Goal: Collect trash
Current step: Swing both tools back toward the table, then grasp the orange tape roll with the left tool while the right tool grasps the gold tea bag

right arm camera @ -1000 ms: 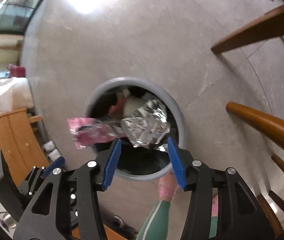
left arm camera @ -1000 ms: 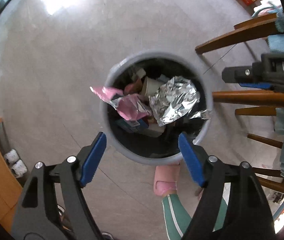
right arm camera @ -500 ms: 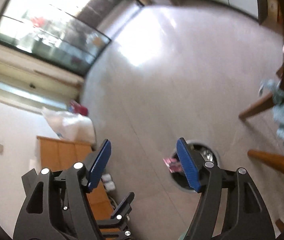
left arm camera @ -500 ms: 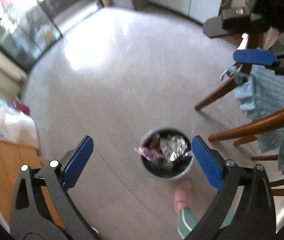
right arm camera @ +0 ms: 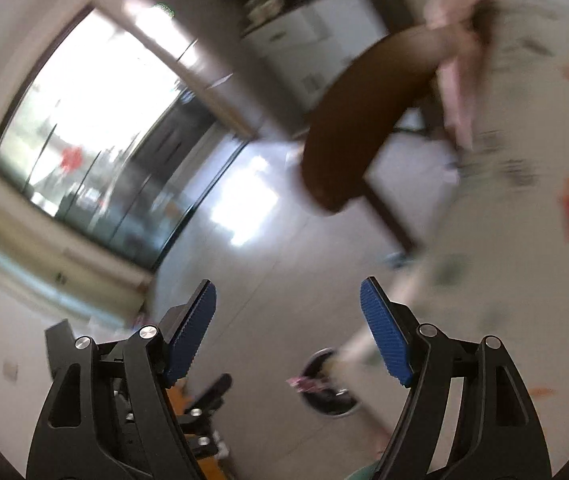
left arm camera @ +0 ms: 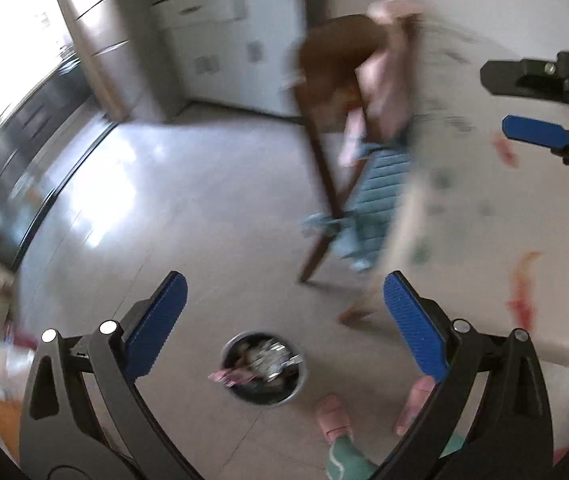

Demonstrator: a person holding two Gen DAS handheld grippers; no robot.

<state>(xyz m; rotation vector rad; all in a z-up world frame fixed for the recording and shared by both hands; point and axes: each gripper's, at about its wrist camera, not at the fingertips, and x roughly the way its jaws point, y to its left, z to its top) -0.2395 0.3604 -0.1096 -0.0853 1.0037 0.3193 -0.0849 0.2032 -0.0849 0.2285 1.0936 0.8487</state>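
A: Where is the trash sitting?

B: It is lying in the grey trash bin (left arm camera: 262, 368) on the pale floor (left arm camera: 188, 216). Crumpled foil (left arm camera: 272, 356) is filling the top, and a pink wrapper (left arm camera: 230, 377) is hanging over the bin's rim.

A: What are the grippers doing?

B: The left gripper (left arm camera: 284, 322) is hanging well above the bin with its blue fingers (left arm camera: 156, 326) spread wide apart and nothing between them. The right gripper (right arm camera: 287, 330) is also standing apart, its fingers (right arm camera: 384, 338) gaping with nothing gripped.

A: What is standing near the bin?

B: Pink slippers (left arm camera: 334, 418) are standing just beside the bin, under green trouser legs (left arm camera: 342, 458). A wooden chair (left arm camera: 324, 128), draped with blue cloth (left arm camera: 376, 200), is standing beyond the bin. The desk (left arm camera: 464, 160), under a patterned covering, is blurring past beside that chair.
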